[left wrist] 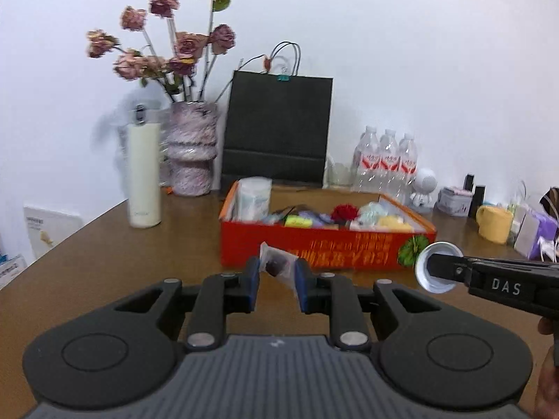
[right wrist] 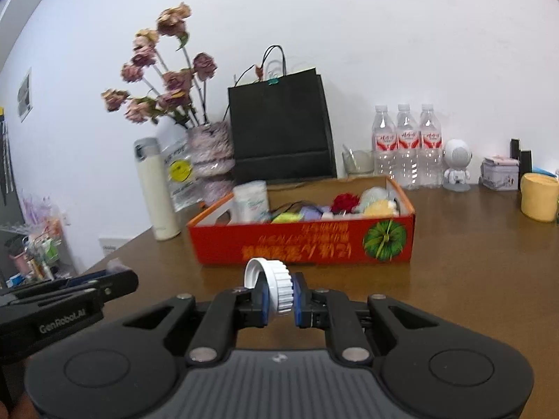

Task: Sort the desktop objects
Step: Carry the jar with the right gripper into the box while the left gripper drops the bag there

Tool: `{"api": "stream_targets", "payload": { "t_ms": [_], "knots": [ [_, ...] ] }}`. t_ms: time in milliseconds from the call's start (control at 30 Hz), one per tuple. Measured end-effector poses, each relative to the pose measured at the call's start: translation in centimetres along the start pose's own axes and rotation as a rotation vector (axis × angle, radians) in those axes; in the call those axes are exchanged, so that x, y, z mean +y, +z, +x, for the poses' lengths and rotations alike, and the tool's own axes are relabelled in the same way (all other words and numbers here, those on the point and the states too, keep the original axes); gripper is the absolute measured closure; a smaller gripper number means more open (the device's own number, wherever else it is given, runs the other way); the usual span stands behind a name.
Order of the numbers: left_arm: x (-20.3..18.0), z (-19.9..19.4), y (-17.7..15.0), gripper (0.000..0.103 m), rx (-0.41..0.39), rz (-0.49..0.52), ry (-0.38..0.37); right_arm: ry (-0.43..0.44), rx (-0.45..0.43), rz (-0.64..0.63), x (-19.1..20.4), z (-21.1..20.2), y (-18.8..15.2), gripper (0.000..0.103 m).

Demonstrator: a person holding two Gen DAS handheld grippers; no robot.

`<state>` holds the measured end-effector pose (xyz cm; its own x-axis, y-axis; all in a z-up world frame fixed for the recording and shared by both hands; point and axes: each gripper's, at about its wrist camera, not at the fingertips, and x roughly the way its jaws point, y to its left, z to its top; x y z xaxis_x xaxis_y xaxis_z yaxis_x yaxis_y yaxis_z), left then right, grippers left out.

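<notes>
The left gripper (left wrist: 277, 272) pinches a small clear packet (left wrist: 276, 265); the right gripper (right wrist: 281, 295) pinches a white cap (right wrist: 276, 284). Both hang near the red box (right wrist: 304, 241). Thin grips could slip, dropping them onto the surface (right wrist: 471, 262).

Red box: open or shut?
Open. The red box has no lid on it, and a white tub and small items show above its rim.

Bright even indoor light, fisheye warp w/ dark corners, slight motion blur throughout.
</notes>
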<state>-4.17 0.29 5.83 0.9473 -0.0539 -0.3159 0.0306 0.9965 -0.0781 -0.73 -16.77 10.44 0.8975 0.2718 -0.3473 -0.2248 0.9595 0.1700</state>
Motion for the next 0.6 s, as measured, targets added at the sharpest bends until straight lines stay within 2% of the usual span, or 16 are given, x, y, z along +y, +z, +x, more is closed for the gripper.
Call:
{"api": "stream_targets", "payload": {
  "t_ms": [100, 267, 400, 467, 533, 600],
  "knots": [
    [0.5, 3.8, 2.8, 0.080, 0.017, -0.004, -0.043, 0.013, -0.001, -0.007, -0.9, 3.3, 3.0, 0.091],
    [0.8, 10.0, 5.9, 0.080, 0.028, 0.025, -0.032, 0.019, 0.012, -0.037, -2.3, 9.3, 7.1, 0.091],
    [1.8, 15.8, 6.9, 0.080, 0.134, -0.013, -0.082, 0.016, 0.054, -0.024, -3.2, 13.6, 8.6, 0.091],
    [2.0, 18.9, 7.3, 0.080, 0.200, -0.015, -0.071, 0.032, 0.091, -0.009, -3.8, 16.0, 9.7, 0.091],
    [2.1, 21.7, 7.7, 0.080, 0.250, 0.012, -0.062, 0.065, 0.151, 0.009, -4.4, 18.7, 10.6, 0.091],
    [2.4, 24.2, 8.2, 0.079, 0.318, 0.016, -0.070, 0.081, 0.249, 0.041, -5.2, 21.8, 11.3, 0.091]
  ]
}}
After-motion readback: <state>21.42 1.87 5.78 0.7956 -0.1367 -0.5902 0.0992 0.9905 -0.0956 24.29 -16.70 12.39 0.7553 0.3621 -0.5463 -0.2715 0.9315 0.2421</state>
